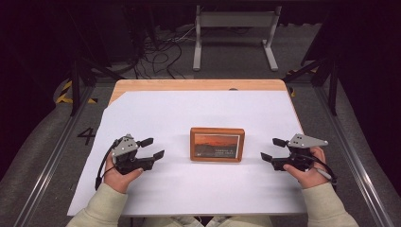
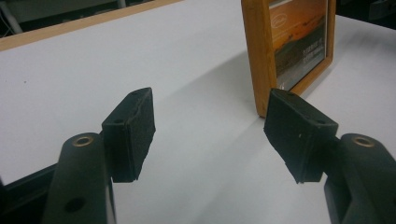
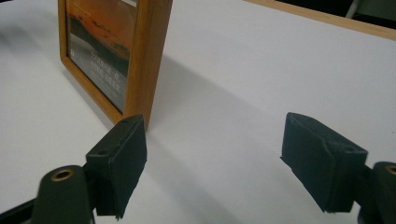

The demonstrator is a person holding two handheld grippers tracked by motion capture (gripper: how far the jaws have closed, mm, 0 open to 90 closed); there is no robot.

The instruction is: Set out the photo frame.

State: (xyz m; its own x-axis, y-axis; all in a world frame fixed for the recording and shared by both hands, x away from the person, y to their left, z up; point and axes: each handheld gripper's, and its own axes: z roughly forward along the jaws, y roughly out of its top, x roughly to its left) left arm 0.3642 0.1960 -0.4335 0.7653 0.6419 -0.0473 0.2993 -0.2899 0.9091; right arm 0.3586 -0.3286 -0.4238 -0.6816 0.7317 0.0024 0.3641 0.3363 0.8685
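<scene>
Your left gripper (image 1: 155, 147) and right gripper (image 1: 270, 148) rest wide open and empty on the white-covered desk (image 1: 156, 113), flanking the small wooden-framed sunset picture (image 1: 217, 144) standing upright at its middle. The frame looks tippy: a jaw nudging one side edge before the other side is braced could topple or skid it. Open room lies all around, desk edges well off.

The high view looks forward and down over the whole table (image 1: 198, 85). Both gripper views sit low and close, sharing the picture frame (image 2: 256, 56), its print probably too blurred to read.
</scene>
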